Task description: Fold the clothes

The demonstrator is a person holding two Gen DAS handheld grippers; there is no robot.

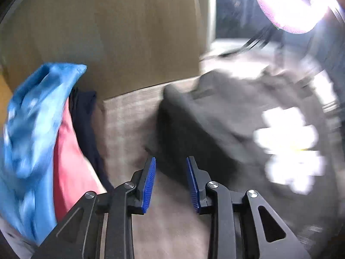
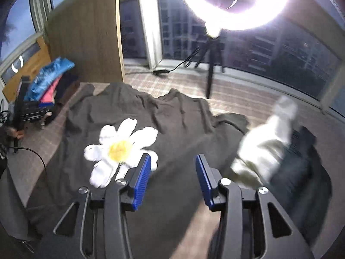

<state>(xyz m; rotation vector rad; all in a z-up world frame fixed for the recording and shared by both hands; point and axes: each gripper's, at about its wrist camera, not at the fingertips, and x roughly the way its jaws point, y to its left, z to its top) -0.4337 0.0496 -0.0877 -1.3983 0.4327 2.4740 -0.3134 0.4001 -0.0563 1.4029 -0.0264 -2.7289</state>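
The dark grey shirt with a white daisy print lies spread on the bed; no writing is readable; left of it a clothes pile; right of it a white garment; the left gripper and right gripper hang over the shirt, jaws apart, empty.

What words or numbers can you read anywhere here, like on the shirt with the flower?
None can be read in either view.
The dark grey shirt carries only a white daisy picture, no letters.
The blue garment in the pile has pale marks, too blurred to tell whether they are letters or pattern.
The buildings outside the window show no readable signs.
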